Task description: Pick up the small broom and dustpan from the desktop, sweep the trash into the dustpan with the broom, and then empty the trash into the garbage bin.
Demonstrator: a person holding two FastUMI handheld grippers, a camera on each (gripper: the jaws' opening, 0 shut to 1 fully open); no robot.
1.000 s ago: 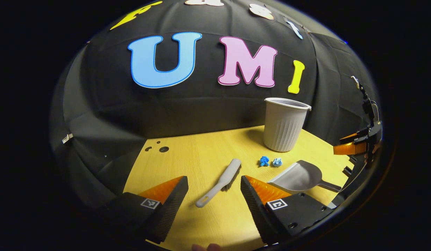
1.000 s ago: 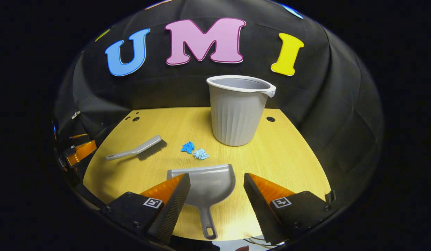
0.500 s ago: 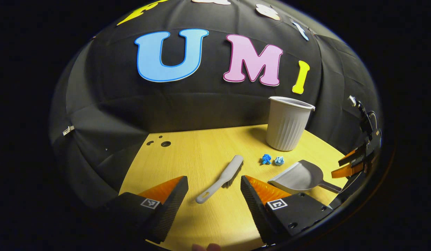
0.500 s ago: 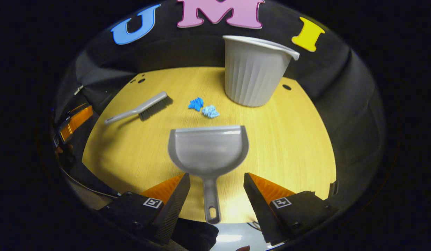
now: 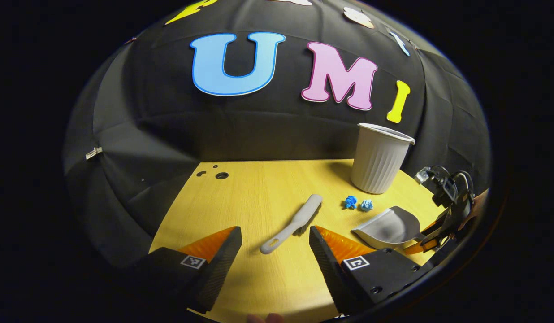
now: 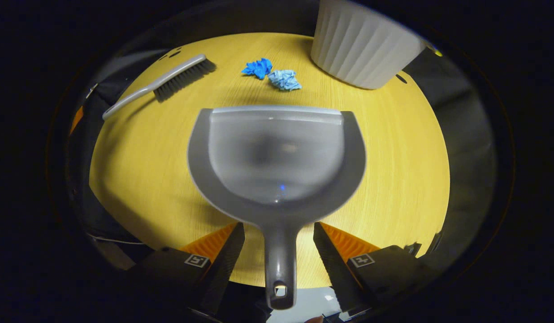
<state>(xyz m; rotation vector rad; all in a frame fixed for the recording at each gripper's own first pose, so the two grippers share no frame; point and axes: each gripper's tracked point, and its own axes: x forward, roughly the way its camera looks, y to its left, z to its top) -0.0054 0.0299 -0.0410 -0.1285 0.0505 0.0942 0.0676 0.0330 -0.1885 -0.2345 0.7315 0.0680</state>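
Note:
A grey dustpan (image 6: 277,157) lies on the yellow desktop (image 6: 393,148), its handle running back between the fingers of my open right gripper (image 6: 277,233), which touch nothing. Beyond its lip sit two crumpled blue paper bits (image 6: 272,74). The small grey broom (image 6: 165,83) lies at the far left. In the left gripper view, the broom (image 5: 292,222) lies just ahead of my open left gripper (image 5: 274,235), handle end nearest. The dustpan (image 5: 389,226) and the right gripper (image 5: 443,220) are at the right, and the paper bits (image 5: 357,203) lie before the bin.
A white ribbed garbage bin (image 5: 380,157) stands at the back right of the desktop, also as the bin (image 6: 362,45) at the top of the right gripper view. Cable holes (image 5: 221,175) mark the desktop's far left corner. The desk's front edge runs beneath both grippers.
My right gripper has dropped and moved forward, so the dustpan's handle now sits between its open fingers. My left gripper has shifted slightly, with the broom still ahead of it.

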